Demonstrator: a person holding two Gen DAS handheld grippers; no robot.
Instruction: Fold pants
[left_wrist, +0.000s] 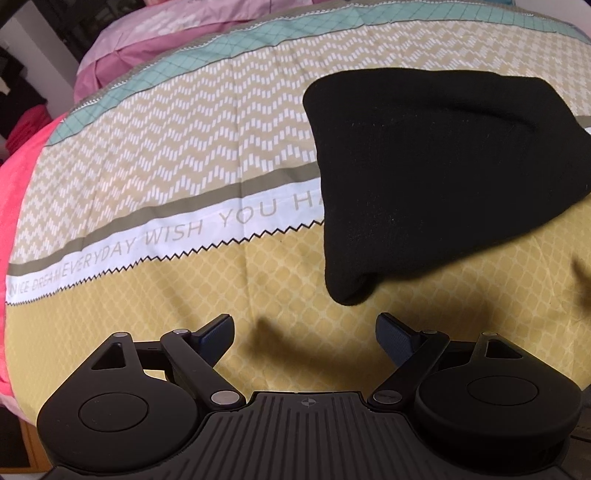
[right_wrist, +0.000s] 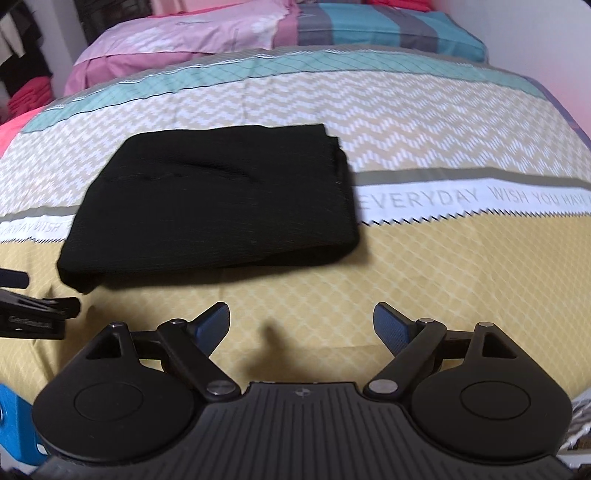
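Note:
The black pants (right_wrist: 214, 203) lie folded into a compact rectangle on the patterned bedspread (right_wrist: 424, 266). In the left wrist view the pants (left_wrist: 436, 177) sit up and to the right. My left gripper (left_wrist: 304, 332) is open and empty, held above the yellow part of the spread, short of the pants' near corner. My right gripper (right_wrist: 301, 325) is open and empty, near the bed's front, to the right of the pants' near edge. Part of the left gripper (right_wrist: 33, 306) shows at the left edge of the right wrist view.
Pink pillows (right_wrist: 192, 40) and a teal-striped pillow (right_wrist: 388, 26) lie at the head of the bed. A pink blanket (left_wrist: 14, 206) hangs at the bed's left side. Red clothes (right_wrist: 27, 96) are stacked beyond the left side.

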